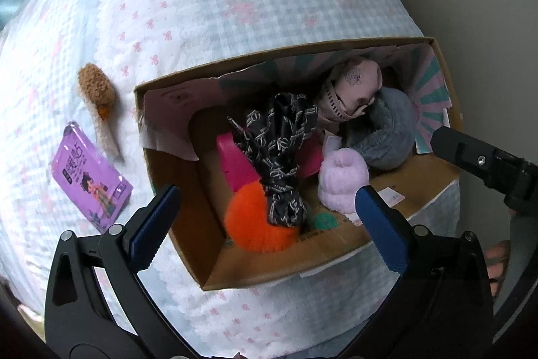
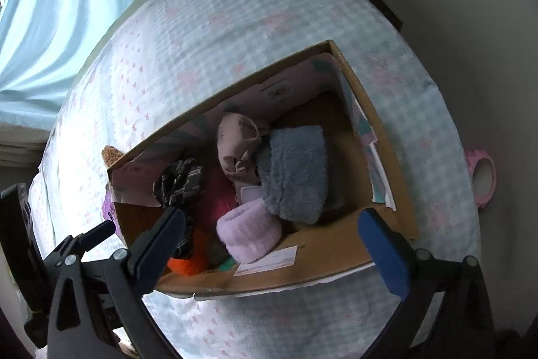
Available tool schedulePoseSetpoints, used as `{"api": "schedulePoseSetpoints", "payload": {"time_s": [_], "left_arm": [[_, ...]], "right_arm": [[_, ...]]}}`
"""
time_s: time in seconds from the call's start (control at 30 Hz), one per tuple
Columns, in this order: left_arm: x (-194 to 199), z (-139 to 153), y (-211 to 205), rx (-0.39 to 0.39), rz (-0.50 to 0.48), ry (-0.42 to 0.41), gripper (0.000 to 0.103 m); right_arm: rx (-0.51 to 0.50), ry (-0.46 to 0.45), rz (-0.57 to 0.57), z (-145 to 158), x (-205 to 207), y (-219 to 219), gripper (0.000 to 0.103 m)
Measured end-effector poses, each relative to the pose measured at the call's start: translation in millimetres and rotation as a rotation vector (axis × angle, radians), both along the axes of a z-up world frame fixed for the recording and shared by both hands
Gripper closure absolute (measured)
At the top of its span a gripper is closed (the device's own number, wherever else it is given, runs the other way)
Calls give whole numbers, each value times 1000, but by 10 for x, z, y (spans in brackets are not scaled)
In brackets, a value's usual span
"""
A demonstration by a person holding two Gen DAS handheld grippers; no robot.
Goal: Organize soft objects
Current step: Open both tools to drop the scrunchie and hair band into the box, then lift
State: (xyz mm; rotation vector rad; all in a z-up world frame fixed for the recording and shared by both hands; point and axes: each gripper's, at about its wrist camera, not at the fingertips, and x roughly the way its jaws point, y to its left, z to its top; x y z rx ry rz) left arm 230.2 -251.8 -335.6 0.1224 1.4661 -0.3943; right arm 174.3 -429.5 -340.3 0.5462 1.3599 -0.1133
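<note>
Cardboard box (image 1: 255, 278) on the bed holds soft things — orange pompom (image 1: 255, 224), lilac roll (image 1: 341, 184), grey plush (image 1: 383, 130).

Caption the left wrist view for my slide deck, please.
Open left tongs hover over a cardboard box of soft items; a brown plush and purple packet remain on the bed.

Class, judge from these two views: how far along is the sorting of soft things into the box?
Done: grey plush, lilac roll and orange pompom lie inside the cardboard box. In hand: nothing; left gripper and right gripper are open. Left: the brown fuzzy piece lies outside.
</note>
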Motion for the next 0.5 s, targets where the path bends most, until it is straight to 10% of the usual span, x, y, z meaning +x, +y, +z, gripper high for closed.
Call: {"api": "schedulePoseSetpoints", "payload": {"time_s": [0.5], "left_arm": [[-284,679,316,-20,68,-111,0]], "right_arm": [[-75,-77,31,488,-213,153,0]]}}
